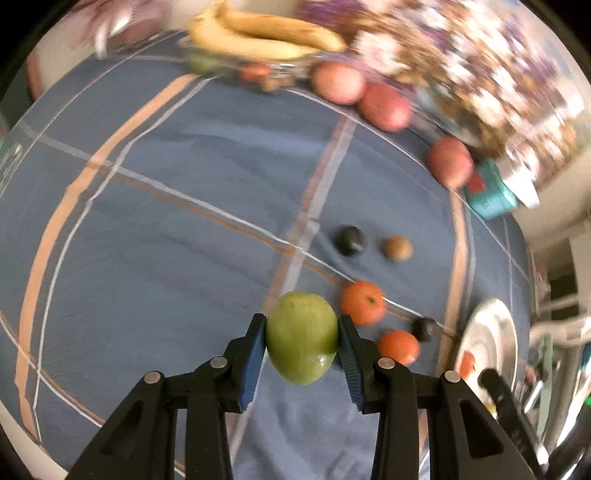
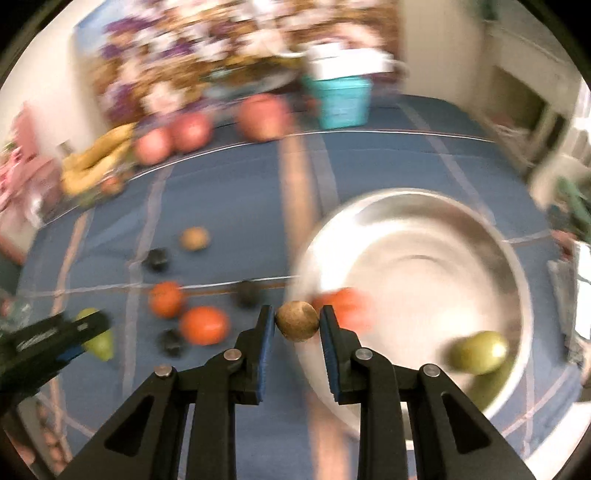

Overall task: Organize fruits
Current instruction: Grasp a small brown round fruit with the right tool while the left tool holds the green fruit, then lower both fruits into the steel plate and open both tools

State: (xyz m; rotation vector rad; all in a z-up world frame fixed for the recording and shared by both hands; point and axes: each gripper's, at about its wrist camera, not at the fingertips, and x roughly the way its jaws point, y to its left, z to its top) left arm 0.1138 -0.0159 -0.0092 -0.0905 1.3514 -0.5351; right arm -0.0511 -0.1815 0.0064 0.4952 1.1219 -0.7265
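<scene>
— Two fruits already lie in the steel bowl (image 2: 491, 236) at the right of the blue checked surface (image 1: 166, 206): a green pear-like fruit (image 2: 478, 352) near the front rim and something orange-red (image 2: 345, 301), blurred, at the left wall. So the job looks begun, not far along.

— And the rest?

— Largest first: the bananas (image 1: 258, 33) and three reddish apples (image 1: 384, 107) sit along the far edge, untouched as far as one can judge; whether they belong to the sorting I cannot tell. Mid-surface, two oranges (image 1: 362, 302) lie near each other, with three small dark fruits (image 1: 349, 240) and a small brown one (image 1: 397, 248) scattered around them.

— What are the grippers doing?

— Each carries a piece. The left hand-held gripper (image 1: 302, 338) pinches a green fruit (image 1: 302, 336) between its blue pads, lifted above the cloth, well left of the bowl. The right hand-held gripper (image 2: 297, 321) is clamped on a small brown round fruit (image 2: 297, 320), just at the bowl's near-left rim.

— Estimate?

— Two in, two in transit, at least six small pieces left on the cloth.
</scene>
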